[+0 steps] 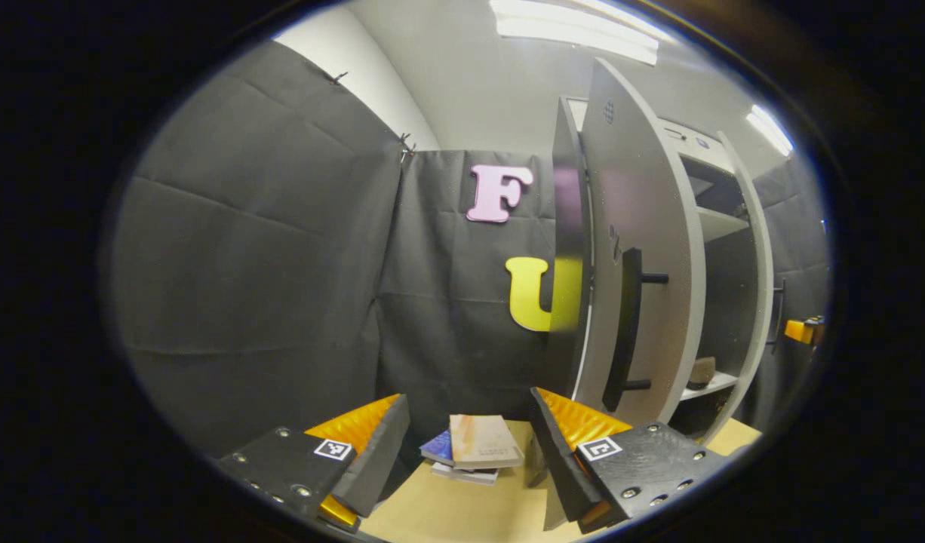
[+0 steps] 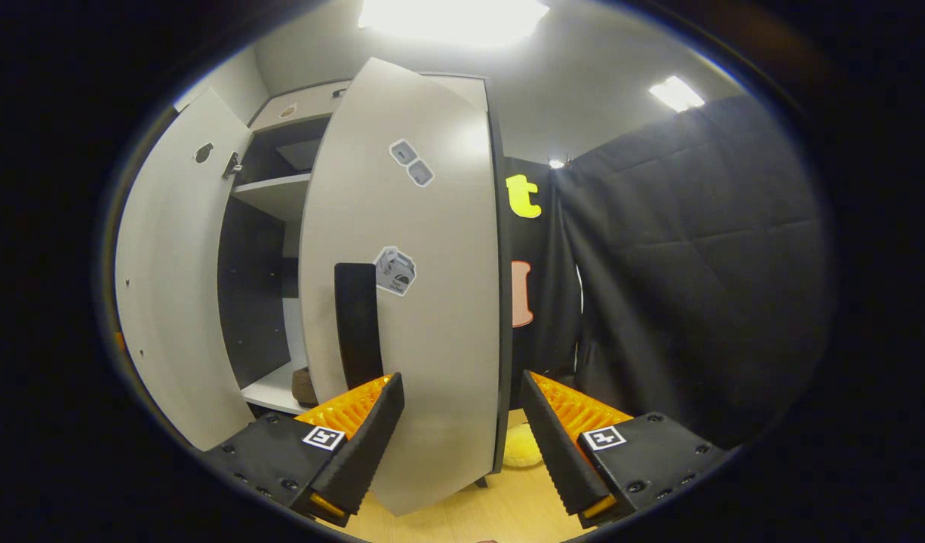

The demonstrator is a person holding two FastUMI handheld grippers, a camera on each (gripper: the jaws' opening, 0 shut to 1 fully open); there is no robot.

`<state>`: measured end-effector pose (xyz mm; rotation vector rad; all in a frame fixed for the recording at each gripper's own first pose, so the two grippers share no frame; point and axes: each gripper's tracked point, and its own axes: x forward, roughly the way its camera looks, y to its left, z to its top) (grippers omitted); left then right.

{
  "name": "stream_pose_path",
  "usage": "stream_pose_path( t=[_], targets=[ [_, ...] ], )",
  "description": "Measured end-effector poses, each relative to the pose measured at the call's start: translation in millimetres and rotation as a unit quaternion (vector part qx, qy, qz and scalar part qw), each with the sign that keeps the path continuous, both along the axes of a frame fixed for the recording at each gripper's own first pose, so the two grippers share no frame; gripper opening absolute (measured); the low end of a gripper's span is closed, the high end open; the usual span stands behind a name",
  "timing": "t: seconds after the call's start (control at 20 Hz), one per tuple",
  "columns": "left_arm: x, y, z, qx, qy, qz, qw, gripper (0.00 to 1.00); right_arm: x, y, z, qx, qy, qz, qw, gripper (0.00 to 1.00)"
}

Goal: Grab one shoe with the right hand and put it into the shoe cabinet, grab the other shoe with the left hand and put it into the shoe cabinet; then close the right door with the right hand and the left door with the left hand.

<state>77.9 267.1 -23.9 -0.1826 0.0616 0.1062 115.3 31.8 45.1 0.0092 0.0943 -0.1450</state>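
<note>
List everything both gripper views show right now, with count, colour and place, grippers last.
Cabinet doors: two, light grey, both ajar; left door, right door.
Door handles: two, black, vertical, on the door fronts.
Shelves: white, inside the cabinet.
Shoe: at least one, brownish, on the lower shelf.
Books: small stack on the tan floor, by the booth wall.
Yellow soft item: one, on the floor behind the right door.
Left gripper: black and orange, open, empty.
Right gripper: black and orange, open, straddling the right door's edge.
</note>
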Motion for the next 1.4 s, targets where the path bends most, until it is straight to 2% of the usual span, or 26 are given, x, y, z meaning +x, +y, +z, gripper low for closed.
stream_pose_path(
  t=[0.25,0.3,0.4,0.5,0.65,0.75,0.85,0.95,1.05,1.1,1.15,1.2,1.25,1.3,1.4],
  targets=[
    [27,-20,13,-0.010,-0.011,-0.005,1.000,0.94,-18,-25,11,-0.030,-0.027,-0.015,0.999,0.98],
    [28,-26,17,-0.012,-0.014,-0.007,1.000,0.91,-19,-32,12,-0.039,-0.031,-0.017,0.999,0.98],
    [31,-47,21,-0.012,-0.020,-0.020,1.000,0.94,-21,-46,14,-0.053,-0.038,-0.018,0.998,0.98],
    [26,-47,27,0.010,-0.025,0.008,1.000,0.94,-19,-59,14,-0.060,-0.039,-0.012,0.997,0.97],
    [27,-49,32,0.019,-0.025,0.023,0.999,0.86,-10,-76,11,-0.060,-0.038,-0.002,0.998,0.97],
    [28,-49,32,0.023,-0.021,0.040,0.999,0.94,-2,-81,7,-0.051,-0.034,0.009,0.998,0.97],
    [30,-52,36,0.026,-0.020,0.051,0.998,0.90,6,-83,3,-0.047,-0.029,0.023,0.998,0.97],
    [29,-55,38,0.026,-0.019,0.048,0.998,0.95,13,-86,0,-0.049,-0.026,0.033,0.998,0.98],
    [26,-56,37,0.028,-0.019,0.048,0.998,0.90,18,-90,0,-0.050,-0.027,0.041,0.998,0.98],
    [26,-59,39,0.031,-0.019,0.049,0.998,0.94,20,-91,0,-0.049,-0.028,0.045,0.997,0.98],
    [26,-64,41,0.032,-0.019,0.049,0.998,0.94,22,-91,-1,-0.049,-0.028,0.049,0.997,0.98],
    [25,-75,42,0.031,-0.019,0.046,0.998,0.94,23,-92,-1,-0.050,-0.028,0.053,0.997,0.98],
    [21,-89,42,0.029,-0.021,0.039,0.999,0.90,25,-93,-2,-0.052,-0.028,0.056,0.997,0.98],
    [20,-102,43,0.024,-0.023,0.031,0.999,0.95,26,-95,-3,-0.056,-0.027,0.059,0.996,0.98],
    [20,-123,44,0.017,-0.028,0.017,0.999,0.95,26,-100,-3,-0.062,-0.028,0.062,0.996,0.97]
  ],
)
